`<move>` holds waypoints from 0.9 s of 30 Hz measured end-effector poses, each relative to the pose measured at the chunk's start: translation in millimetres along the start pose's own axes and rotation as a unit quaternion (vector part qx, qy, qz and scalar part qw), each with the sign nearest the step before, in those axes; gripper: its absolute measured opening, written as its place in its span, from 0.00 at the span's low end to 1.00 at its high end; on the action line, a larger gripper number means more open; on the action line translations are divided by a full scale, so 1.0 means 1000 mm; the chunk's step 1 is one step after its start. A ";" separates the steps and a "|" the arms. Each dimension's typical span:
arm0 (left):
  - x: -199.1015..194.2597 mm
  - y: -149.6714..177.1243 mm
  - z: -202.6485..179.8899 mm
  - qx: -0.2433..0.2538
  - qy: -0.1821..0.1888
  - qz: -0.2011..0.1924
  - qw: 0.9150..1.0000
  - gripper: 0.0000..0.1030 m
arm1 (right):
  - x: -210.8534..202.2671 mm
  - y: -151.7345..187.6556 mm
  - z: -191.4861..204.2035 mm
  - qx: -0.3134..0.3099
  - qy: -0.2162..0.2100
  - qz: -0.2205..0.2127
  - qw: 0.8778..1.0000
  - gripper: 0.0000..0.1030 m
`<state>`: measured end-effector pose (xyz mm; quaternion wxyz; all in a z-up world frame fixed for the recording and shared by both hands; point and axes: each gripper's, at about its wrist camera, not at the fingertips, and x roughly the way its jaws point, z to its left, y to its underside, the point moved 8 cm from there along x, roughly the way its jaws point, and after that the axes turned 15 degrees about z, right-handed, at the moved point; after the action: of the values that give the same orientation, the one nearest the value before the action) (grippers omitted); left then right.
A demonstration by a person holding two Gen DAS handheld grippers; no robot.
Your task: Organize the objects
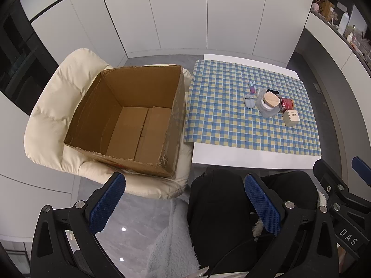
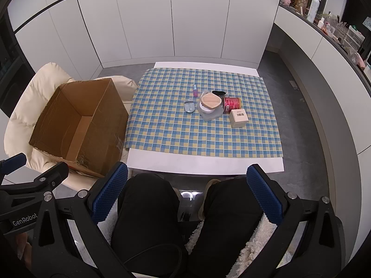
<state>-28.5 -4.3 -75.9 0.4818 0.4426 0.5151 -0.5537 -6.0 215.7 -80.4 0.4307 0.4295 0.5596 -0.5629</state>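
An open, empty cardboard box (image 1: 129, 120) (image 2: 78, 125) sits on a cream padded chair (image 1: 58, 97). On the checked cloth (image 1: 231, 125) (image 2: 185, 134), small items huddle together: a pink and blue bottle (image 2: 195, 90), a clear tub with a beige lid (image 2: 209, 103), a red can (image 2: 231, 103), a white barcoded box (image 2: 238, 118), a bluish oval piece (image 2: 189, 107) and a black item (image 2: 219, 92). My left gripper (image 1: 184, 177) hangs open before the box and the table's near edge. My right gripper (image 2: 186, 166) is open too, short of the table, holding nothing.
The white table (image 2: 204, 164) stands right of the chair. A person's dark-clad legs (image 2: 148, 208) and a fluffy white garment (image 2: 255, 243) lie under both grippers. White cabinets (image 2: 162, 23) line the back; a cluttered shelf (image 2: 336, 30) runs along the right.
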 end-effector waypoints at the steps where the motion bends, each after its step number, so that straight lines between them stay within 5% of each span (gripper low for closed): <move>1: 0.000 0.000 0.000 -0.001 0.000 0.001 1.000 1.00 | 0.000 0.000 0.000 0.000 0.000 0.000 1.000 1.00; 27: -0.001 0.001 -0.002 -0.002 0.002 0.000 1.000 1.00 | 0.003 -0.001 -0.001 -0.001 0.003 0.003 1.000 1.00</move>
<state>-27.2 -2.5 -74.8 0.4817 0.4425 0.5170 -0.5521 -7.5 216.7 -82.8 0.4316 0.4325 0.5599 -0.5597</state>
